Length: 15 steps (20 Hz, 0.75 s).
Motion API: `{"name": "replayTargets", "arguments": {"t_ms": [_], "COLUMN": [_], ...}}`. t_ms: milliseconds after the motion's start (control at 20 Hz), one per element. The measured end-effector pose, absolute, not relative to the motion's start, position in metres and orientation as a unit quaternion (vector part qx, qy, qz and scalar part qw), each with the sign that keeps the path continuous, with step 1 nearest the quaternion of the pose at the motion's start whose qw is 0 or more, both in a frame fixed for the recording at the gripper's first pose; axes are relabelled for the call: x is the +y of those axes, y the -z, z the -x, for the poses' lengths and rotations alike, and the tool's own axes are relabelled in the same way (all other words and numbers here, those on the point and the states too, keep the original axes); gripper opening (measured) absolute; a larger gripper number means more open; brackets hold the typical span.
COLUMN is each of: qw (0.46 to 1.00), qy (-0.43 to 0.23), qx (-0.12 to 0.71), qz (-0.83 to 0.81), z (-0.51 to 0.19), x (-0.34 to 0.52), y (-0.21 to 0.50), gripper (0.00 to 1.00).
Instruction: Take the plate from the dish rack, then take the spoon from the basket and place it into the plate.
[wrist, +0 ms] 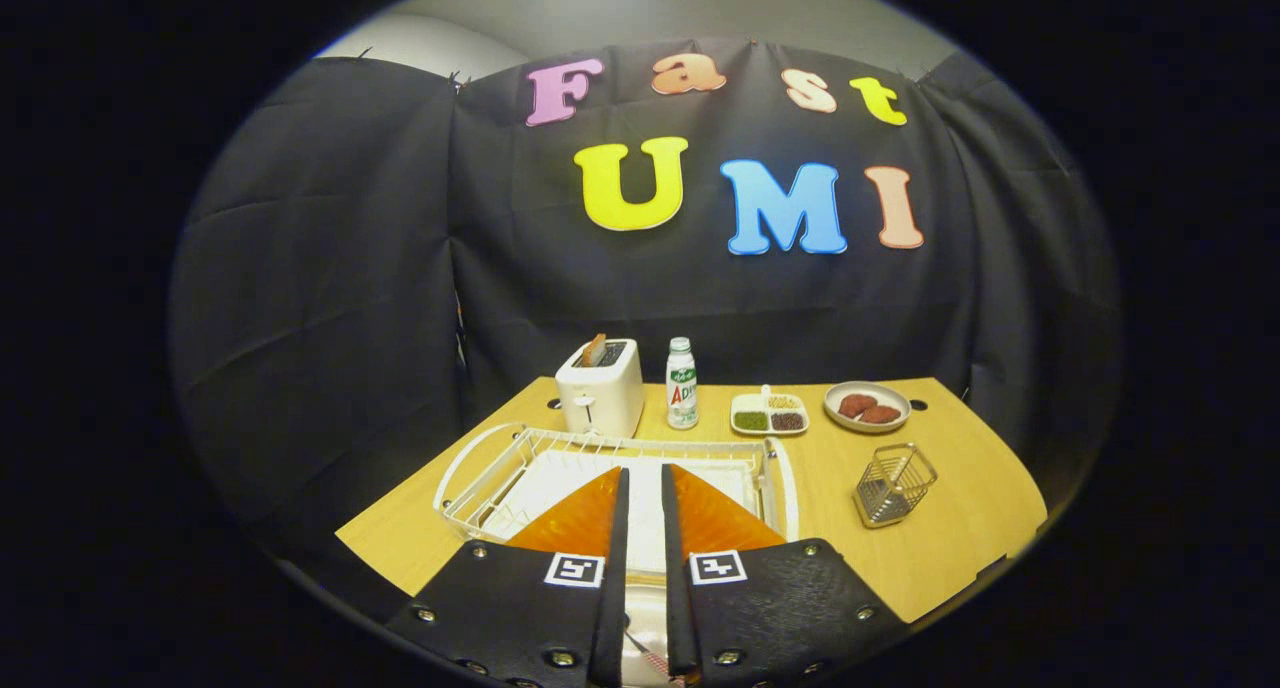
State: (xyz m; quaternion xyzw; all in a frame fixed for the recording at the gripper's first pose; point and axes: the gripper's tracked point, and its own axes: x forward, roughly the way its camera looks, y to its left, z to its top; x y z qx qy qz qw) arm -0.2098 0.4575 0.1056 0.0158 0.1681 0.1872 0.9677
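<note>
We find the gripper [643, 471] with its fingers drawn in to a narrow slit, and we cannot tell whether they pinch anything. A pale, rounded surface [645, 618] shows low in the gap, with a thin handle-like sliver across it. We judge this may be the plate with the spoon on it, but it is too hidden to be sure. The dish rack [460, 468] lies just ahead at 12 o'clock, white wire around a white tray, and we see no plate standing in it. The basket [895, 483] sits at 2 o'clock, well apart from the rack and tilted, and looks empty, which fits a spoon already taken. Beyond the rack, a toaster [600, 388], a bottle [682, 385], a divided dish [768, 414] and a small bowl [835, 408] of reddish food line the far edge, out of the working path. The table [950, 528] is pale wood, and dark cloth [350, 268] walls the booth.
</note>
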Motion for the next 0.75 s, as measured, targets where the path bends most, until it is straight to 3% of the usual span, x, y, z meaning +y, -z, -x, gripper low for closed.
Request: {"name": "replayTargets", "arguments": {"t_ms": [350,750], "qw": [0.988,0.996], "qy": [-0.132,-0.072], "qx": [0.075,0.047], "qz": [-0.040,-0.039], "z": [0.168,0.137], "x": [0.413,0.358], "y": [-0.198,-0.219], "gripper": [0.17,0.17]}}
